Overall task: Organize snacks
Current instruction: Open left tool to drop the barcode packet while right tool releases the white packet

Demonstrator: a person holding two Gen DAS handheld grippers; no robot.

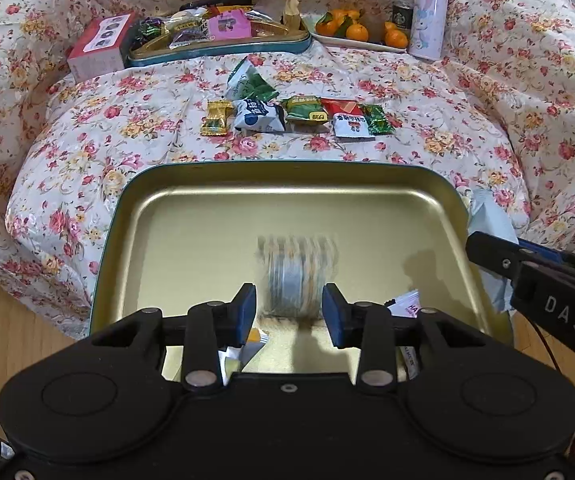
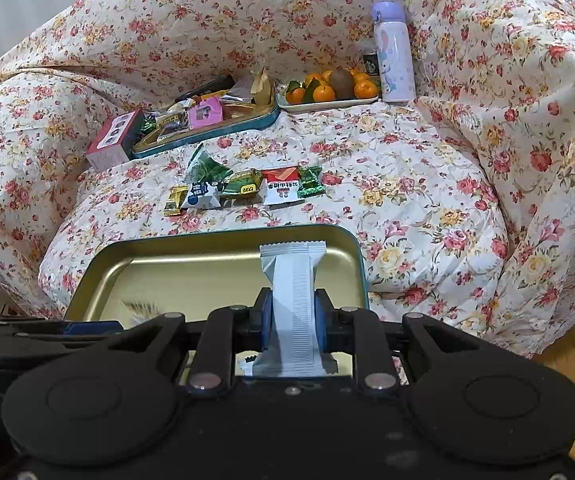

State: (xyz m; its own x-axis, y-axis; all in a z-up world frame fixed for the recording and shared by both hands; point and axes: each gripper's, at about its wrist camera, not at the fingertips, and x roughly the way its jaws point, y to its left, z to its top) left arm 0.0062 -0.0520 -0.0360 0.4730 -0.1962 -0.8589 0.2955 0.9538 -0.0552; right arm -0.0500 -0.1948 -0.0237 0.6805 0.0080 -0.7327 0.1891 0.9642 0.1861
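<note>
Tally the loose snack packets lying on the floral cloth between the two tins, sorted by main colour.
Gold candy: 1
Blue-and-white packet: 1
Green packets: 3
Red-and-white packet: 1
Total: 6

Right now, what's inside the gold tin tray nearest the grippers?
Inside the gold tin tray, a blurred striped snack packet sits between the left gripper's parted jaws. White wrapper corners peek out at the near edge. The gripper body covers the rest of the near floor.
</note>
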